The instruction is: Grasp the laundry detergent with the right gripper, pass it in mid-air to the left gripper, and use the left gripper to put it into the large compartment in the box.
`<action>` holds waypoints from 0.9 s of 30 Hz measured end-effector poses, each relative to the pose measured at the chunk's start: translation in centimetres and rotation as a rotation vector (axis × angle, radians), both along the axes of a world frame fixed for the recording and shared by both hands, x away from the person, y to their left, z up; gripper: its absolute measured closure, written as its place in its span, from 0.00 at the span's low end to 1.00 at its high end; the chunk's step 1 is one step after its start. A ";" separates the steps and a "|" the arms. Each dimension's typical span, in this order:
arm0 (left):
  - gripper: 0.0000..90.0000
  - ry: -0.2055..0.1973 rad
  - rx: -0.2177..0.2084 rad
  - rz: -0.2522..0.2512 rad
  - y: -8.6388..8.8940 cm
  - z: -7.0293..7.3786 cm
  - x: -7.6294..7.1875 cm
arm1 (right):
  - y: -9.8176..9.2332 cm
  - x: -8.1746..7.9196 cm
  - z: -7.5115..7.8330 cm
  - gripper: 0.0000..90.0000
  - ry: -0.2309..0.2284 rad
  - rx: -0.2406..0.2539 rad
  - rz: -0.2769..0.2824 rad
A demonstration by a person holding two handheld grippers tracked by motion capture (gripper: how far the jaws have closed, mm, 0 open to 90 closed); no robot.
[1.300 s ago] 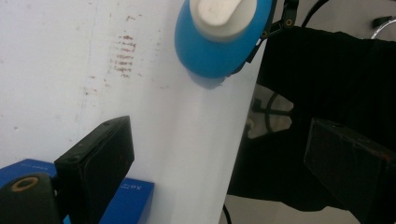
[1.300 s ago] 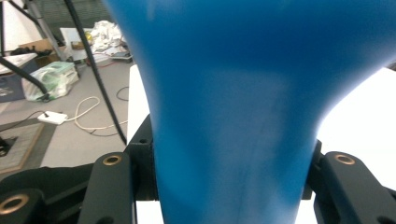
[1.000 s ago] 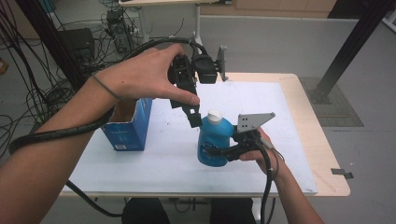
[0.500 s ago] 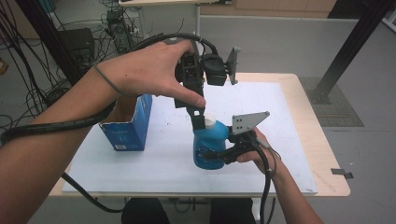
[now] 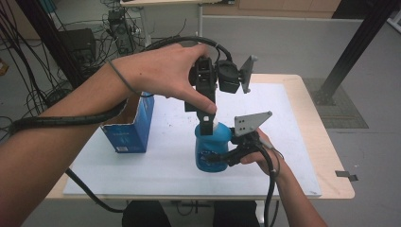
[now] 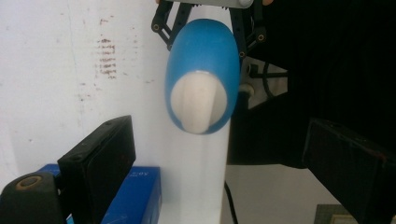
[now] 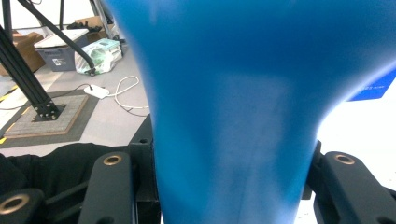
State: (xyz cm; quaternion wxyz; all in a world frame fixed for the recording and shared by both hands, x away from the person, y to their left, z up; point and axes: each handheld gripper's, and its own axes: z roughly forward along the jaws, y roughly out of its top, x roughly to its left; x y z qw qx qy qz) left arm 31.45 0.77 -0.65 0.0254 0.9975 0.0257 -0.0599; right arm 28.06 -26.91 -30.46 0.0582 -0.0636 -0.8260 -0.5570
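Our left gripper [image 5: 206,124] hangs nose-down above the bottle, its jaws spread wide and holding nothing; in the left gripper view the two black jaws stand well apart at the lower corners, with the white cap [image 6: 198,105] of the blue bottle [image 6: 201,60] straight ahead between them but nearer the left jaw than the right. From the high view the jaw tips sit level with the cap [image 5: 213,125], just beside it or touching; we cannot tell which. So the thing we would judge the next move to turn on lies directly below these fingers, its long axis upright and in line with the way the gripper points. Any closing on the cap would call for a small shift to centre it first, as we read it

Our right gripper [image 5: 231,154] comes in from the side at the bottle's lower body [image 5: 211,153], and its jaws are closed against the blue wall on either flank: in the right gripper view the bottle [image 7: 233,116] rises between the two jaws with no gap visible. It holds the bottle standing on the white mat [image 5: 293,156]

Outward from the fingers, a blue carton [image 5: 130,130] stands open-topped on the left gripper's side, well apart from the bottle. The left is the nearer hand to the cap
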 end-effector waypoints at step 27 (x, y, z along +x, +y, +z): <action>0.11 -0.004 -0.006 -0.007 -0.5 0.1 -0.1 | -0.1 0.0 -0.4 0.49 0.007 0.012 -0.013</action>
